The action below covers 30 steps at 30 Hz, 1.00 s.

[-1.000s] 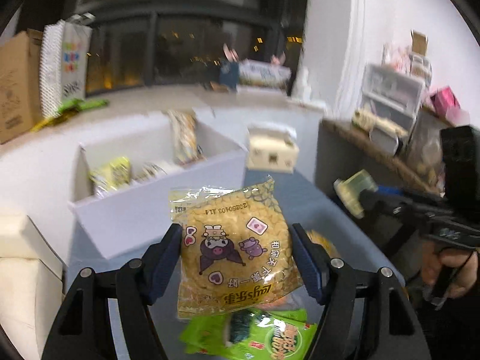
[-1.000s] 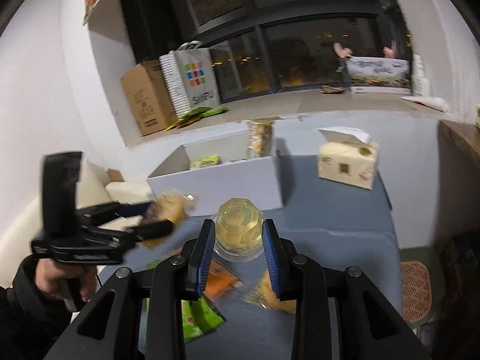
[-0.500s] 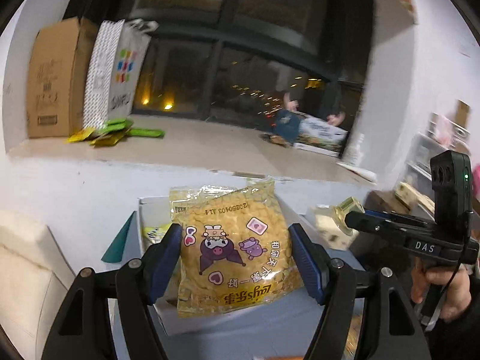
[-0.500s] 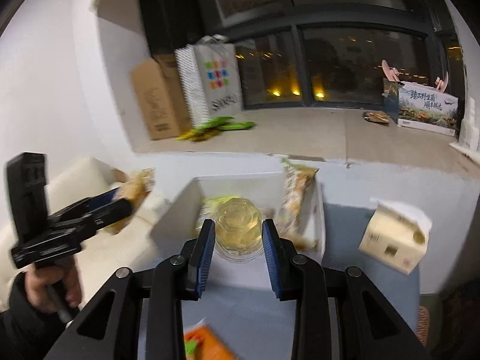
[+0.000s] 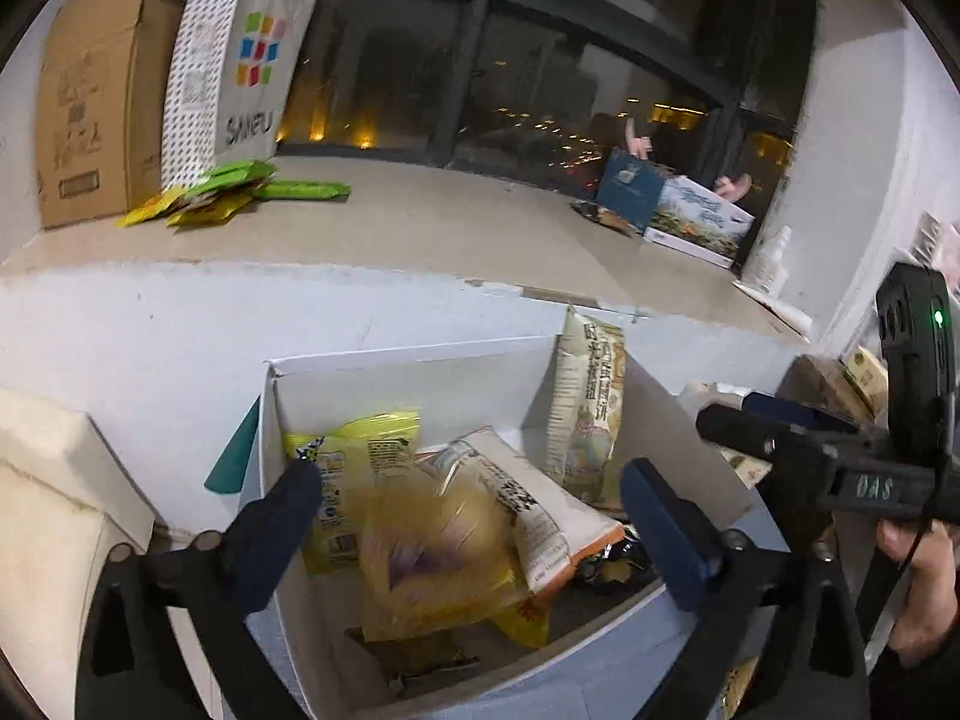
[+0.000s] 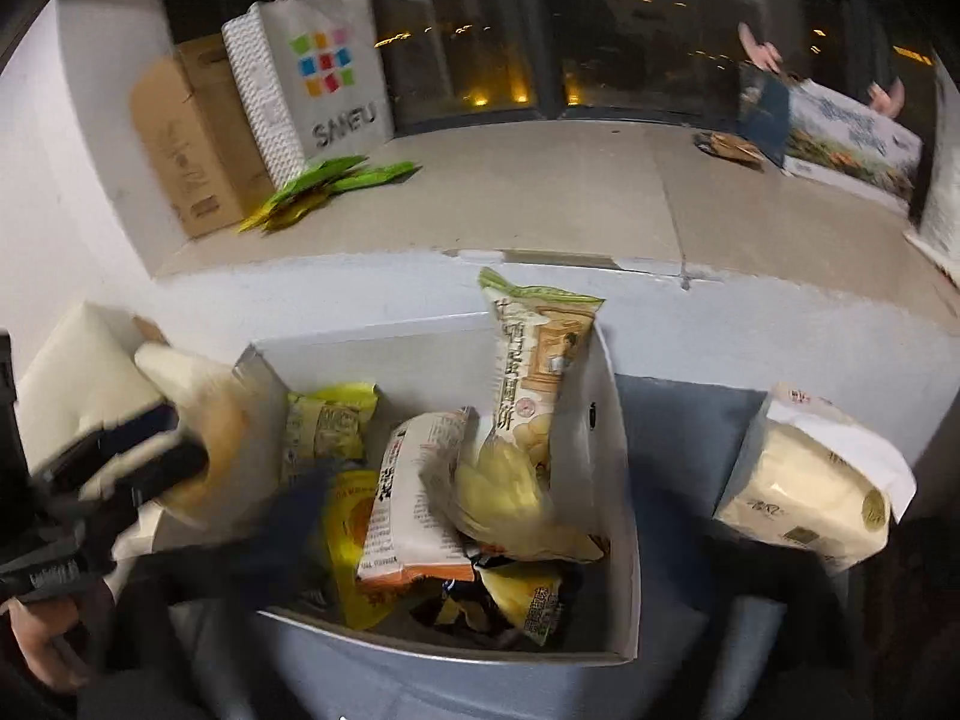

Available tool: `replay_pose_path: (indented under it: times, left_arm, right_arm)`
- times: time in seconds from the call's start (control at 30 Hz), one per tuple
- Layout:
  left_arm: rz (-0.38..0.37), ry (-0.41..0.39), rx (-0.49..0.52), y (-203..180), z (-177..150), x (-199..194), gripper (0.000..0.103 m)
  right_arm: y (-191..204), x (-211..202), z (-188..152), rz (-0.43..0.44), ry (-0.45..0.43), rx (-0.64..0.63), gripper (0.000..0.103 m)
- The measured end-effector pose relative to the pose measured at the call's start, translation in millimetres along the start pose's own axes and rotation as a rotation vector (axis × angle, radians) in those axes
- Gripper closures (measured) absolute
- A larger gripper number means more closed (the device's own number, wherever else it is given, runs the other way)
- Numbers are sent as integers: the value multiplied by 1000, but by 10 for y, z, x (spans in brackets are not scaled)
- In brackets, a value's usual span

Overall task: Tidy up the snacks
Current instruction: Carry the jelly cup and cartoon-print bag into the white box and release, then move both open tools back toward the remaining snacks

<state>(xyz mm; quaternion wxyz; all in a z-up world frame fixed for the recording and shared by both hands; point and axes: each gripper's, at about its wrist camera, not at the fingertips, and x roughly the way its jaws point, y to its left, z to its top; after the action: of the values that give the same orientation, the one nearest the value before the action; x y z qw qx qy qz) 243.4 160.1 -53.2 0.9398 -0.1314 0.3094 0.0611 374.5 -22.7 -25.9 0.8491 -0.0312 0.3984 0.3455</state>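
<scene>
Both grippers are over an open white cardboard box (image 5: 420,360) that stands on a blue-grey table (image 6: 678,414) below a pale window ledge. The left gripper (image 5: 474,516) has its dark blue jaws opening, spread wide, and a blurred yellow plastic snack packet (image 5: 432,558) sits loose between them inside the box, touched by neither pad. The right gripper (image 6: 510,516) is heavily blurred in its own view; its jaws are opening too, far apart, with a blurred pale yellow snack (image 6: 504,498) between them over the right side of the box, not pinched. Already in the box lie a yellow packet (image 5: 354,462) at the left, a white packet with an orange end (image 5: 528,504) in the middle and a tall cream biscuit bag (image 5: 588,408) leaning upright against the far right wall. To the right of the box a cream tissue pack (image 6: 810,486) rests on the table. On the far ledge stand a brown carton (image 5: 90,90) and a white paper bag with coloured squares (image 5: 240,60), with green sachets (image 5: 240,186) beside them.
</scene>
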Motion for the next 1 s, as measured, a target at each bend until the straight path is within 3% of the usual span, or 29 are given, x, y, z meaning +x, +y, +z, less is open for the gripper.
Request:
replay_pose_path:
  times: [0.07,0.23,0.7,1.0]
  left_arm:
    - [22,-1,8,-22,-22,-39,0]
    - [-6,-18,-34,13,-66,-222,0]
    - [40,-103,111,-443,-367,-1042,0]
    - [-58,-138,118,-590,-840,-1670,0]
  right_arm:
    - [-51,-99,-46,-10,-46,17,0]
    - [-111,-256,-98,0,-80,29,0]
    - [28,-1089,-404,40,-204,-76,0]
    - [26,-1676,-983,88,-226,-138,0]
